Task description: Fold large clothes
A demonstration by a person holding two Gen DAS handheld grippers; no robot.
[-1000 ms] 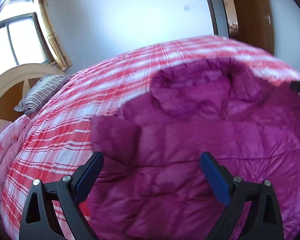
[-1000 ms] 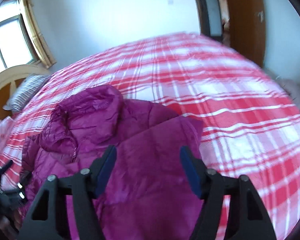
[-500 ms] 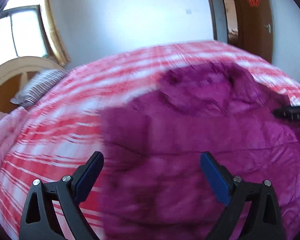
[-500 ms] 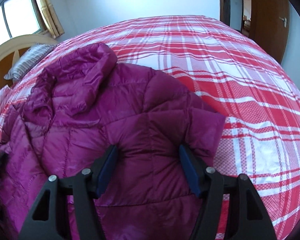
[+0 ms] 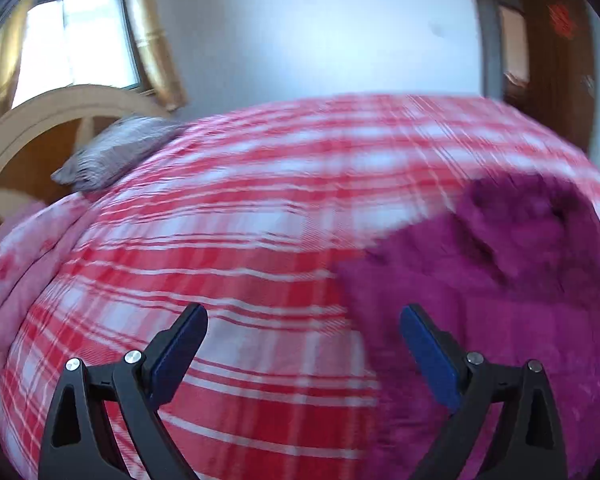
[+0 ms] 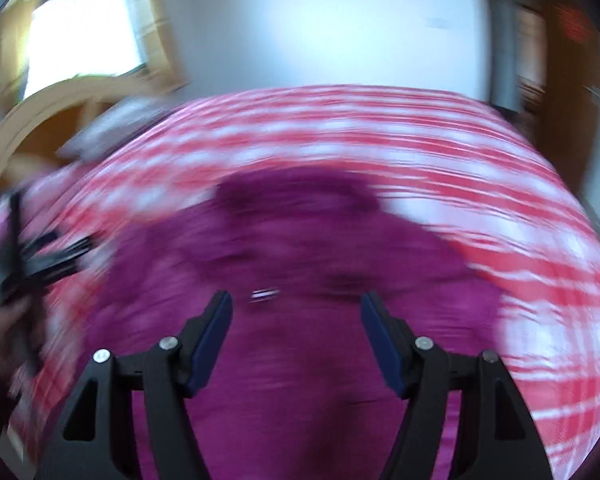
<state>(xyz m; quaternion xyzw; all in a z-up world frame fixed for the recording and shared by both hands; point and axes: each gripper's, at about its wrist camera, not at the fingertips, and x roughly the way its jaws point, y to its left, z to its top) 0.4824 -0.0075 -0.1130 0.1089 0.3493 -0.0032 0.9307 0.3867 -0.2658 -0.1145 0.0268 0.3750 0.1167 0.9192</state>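
A magenta quilted puffer jacket (image 5: 500, 280) lies spread on the red-and-white plaid bed (image 5: 240, 220), hood toward the far side. My left gripper (image 5: 303, 316) is open over the bare bedspread, just left of the jacket's edge, and holds nothing. In the blurred right wrist view, the jacket (image 6: 300, 260) fills the middle. My right gripper (image 6: 297, 300) hovers over it, jaws opening, with no fabric pinched between the blue pads. The left gripper (image 6: 40, 256) shows there at the far left, held by a hand.
A striped pillow (image 5: 116, 152) rests by the curved wooden headboard (image 5: 40, 112) at the left. A bright window (image 5: 76, 40) with curtains is behind it. A brown door (image 5: 556, 80) stands at the far right.
Both views have swung and blurred. The left gripper moved off the jacket to the left, over bare bedspread. In the right view the jacket went from left to centre.
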